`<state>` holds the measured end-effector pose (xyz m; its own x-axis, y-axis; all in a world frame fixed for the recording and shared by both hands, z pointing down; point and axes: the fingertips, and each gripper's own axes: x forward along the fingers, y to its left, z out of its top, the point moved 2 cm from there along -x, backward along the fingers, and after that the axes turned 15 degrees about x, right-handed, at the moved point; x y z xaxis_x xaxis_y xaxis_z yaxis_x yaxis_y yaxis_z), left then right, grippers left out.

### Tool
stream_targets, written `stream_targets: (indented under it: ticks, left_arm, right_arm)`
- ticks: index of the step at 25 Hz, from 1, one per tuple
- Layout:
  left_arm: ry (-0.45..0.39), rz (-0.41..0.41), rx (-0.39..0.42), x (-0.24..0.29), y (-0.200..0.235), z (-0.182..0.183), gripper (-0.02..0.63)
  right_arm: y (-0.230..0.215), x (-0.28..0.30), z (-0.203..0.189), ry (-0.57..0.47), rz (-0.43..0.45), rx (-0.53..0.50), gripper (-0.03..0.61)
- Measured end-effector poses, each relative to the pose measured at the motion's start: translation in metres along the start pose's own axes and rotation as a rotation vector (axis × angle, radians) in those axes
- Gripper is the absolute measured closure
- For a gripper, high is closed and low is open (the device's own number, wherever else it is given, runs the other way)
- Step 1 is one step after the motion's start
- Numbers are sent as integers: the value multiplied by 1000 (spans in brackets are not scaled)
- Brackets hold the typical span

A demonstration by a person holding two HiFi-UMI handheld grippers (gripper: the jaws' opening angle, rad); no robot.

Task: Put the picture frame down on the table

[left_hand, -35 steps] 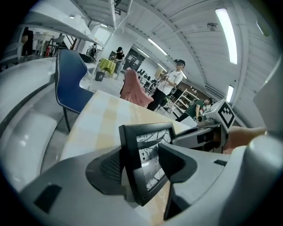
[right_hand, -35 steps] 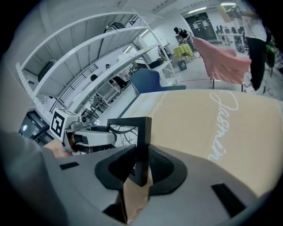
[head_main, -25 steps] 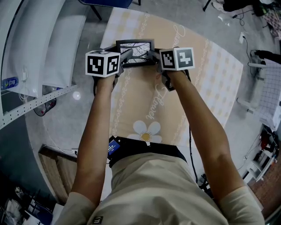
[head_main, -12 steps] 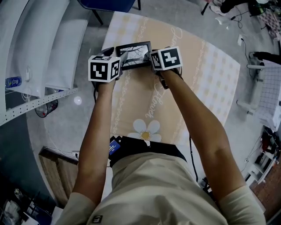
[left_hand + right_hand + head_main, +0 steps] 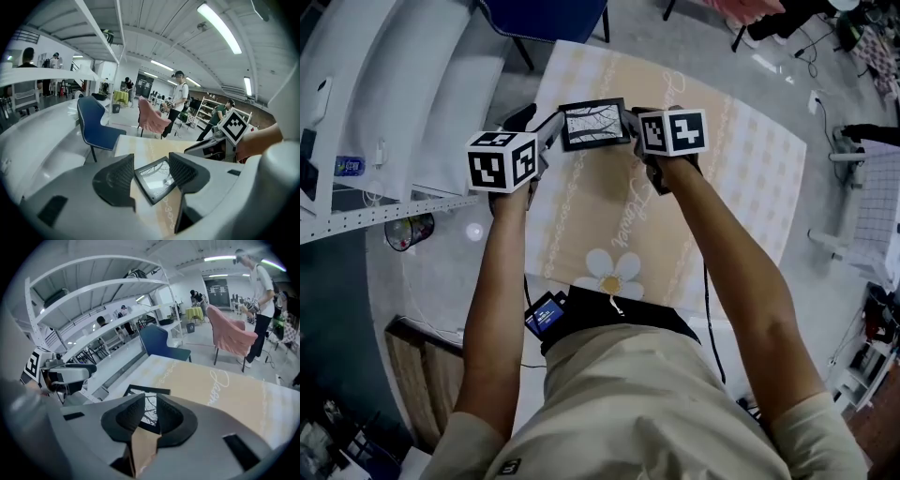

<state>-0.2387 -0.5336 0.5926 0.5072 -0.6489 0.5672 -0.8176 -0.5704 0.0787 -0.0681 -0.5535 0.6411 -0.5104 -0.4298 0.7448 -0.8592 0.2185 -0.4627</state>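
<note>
The picture frame [image 5: 593,125] hangs between the two tools over the far end of the table [image 5: 741,178], its glass face turned up toward the person. From the head view it looks clear of the cloth rather than resting on it, though I cannot be sure of the gap. The right tool [image 5: 151,412] is nearly closed, its jaws pinching the frame's right edge. The left tool [image 5: 152,177] stands wider, with a corner of the frame filling the space between its jaws; it appears to bear on the frame too.

To set it down well, I judge both hands should sink together at one pace, so the grips on opposite edges do not twist the frame or strain the glass. Let the back meet the cloth flat. Only when the table carries the weight should the jaws part, and then draw out sideways so nothing catches the moulding.

The table wears a beige cloth with pale checks, cursive script and a white daisy [image 5: 611,272] near the person — probably soft and inclined to ruck, so place, don't slide. Beyond it stand a blue chair [image 5: 91,119] and a chair draped in pink [image 5: 229,336]. Long white shelving [image 5: 441,103] runs along one side, and several people stand about under strip lights in a wide hall.
</note>
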Motion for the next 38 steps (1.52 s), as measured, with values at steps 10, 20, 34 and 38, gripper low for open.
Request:
stream_targets:
  ticks: [10,20,34,38]
  left_arm:
    - [-334,-47,78,-122,-58,112,402]
    - [-543,-88,308,-252,-158,183,607]
    - [-683,-74,450,-395,-276,202,607]
    - [-704,-52,431,-422,-307,194,607]
  right_arm:
    - [98,-169,57,-295,344,-78,554]
    - [178,-353,35,-468,533,-327,575]
    - [206,-512,-28,-589,503,-567,577]
    - [200,-547,-49,-606,507,-581,577]
